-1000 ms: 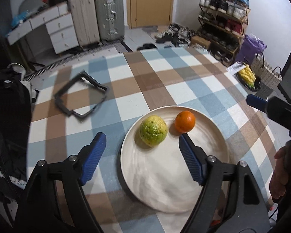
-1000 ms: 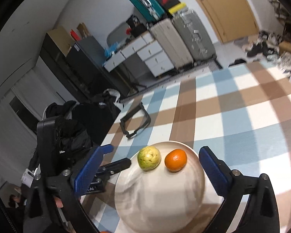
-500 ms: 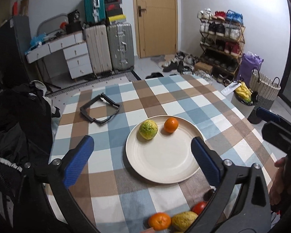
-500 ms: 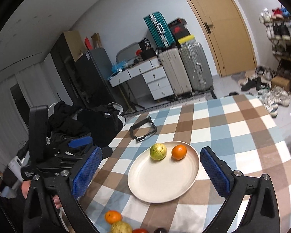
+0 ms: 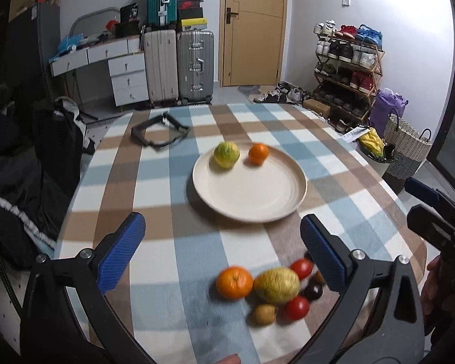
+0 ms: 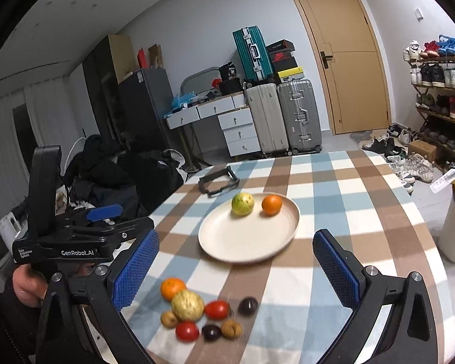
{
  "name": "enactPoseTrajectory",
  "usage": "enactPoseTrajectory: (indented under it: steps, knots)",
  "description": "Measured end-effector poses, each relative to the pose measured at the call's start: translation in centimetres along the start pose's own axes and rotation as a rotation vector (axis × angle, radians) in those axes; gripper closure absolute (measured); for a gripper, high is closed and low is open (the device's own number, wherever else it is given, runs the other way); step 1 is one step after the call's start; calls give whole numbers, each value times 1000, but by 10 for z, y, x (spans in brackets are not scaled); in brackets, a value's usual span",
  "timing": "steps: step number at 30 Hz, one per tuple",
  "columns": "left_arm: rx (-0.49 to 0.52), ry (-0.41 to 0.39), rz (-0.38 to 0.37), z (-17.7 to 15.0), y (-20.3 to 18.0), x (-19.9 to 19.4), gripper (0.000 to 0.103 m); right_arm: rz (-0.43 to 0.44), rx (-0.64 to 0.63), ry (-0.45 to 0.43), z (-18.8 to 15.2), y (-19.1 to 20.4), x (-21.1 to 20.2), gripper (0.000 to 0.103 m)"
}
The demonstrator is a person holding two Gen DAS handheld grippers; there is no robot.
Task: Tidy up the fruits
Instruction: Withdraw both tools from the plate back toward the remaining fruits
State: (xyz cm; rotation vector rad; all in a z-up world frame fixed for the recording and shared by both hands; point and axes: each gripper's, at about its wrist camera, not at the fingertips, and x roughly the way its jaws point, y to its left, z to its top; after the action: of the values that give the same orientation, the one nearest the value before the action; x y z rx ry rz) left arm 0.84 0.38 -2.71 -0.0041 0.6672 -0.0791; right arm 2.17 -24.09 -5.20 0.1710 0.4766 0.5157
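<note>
Against a second ago, both cameras now stand well back from the plate, so the near edge of the table (image 5: 154, 312) and a heap of loose fruit there have come into sight.

Left to right: the left tongs (image 5: 220, 253) have just been opening and now gape wide, released, with nothing between the pads. Beyond them, toward the far left corner, lies a black frame (image 5: 159, 132). The plate (image 5: 248, 194) sits mid-table with a green-yellow fruit (image 5: 226, 154) and a small orange (image 5: 258, 153) on its far side, apart from each other. At the near edge the heap holds an orange (image 5: 234, 282), a yellow fruit (image 5: 276, 284), two tomatoes (image 5: 297, 308) and several small dark and brown pieces, packed close. The right tongs (image 6: 235, 270) are likewise spread and empty.

My reading: two fruits are placed, and the pull-back sets up the next pick from the heap; most of the sorting remains.
</note>
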Motion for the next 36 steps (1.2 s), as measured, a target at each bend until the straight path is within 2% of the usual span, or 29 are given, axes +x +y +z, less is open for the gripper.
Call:
enactPoseTrajectory:
  steps: [8,11,17,20,23,26,31,36]
  knots:
    - [-50,59,-4,-39,13,11,1,13,-17,98,-42,14,2,0]
    - [-53,105,-38,-55,14,21,1,17,-46,156,-59,24,10,0]
    - [-30,182,-101,-82,8,39,1,11,-52,211,-86,30,17,0]
    - [-20,223,-163,-91,4,49,2,7,-39,226,-92,28,17,0]
    - [-19,228,-190,-95,2,55,4,-1,-35,236,-94,26,15,0]
    - [-36,228,-227,-95,4,58,11,-5,-30,237,-96,24,14,0]
    - [-60,251,-285,-95,7,65,37,-9,-33,241,-96,25,13,0]
    - [-75,265,-336,-98,9,68,58,-12,-34,244,-97,25,13,0]
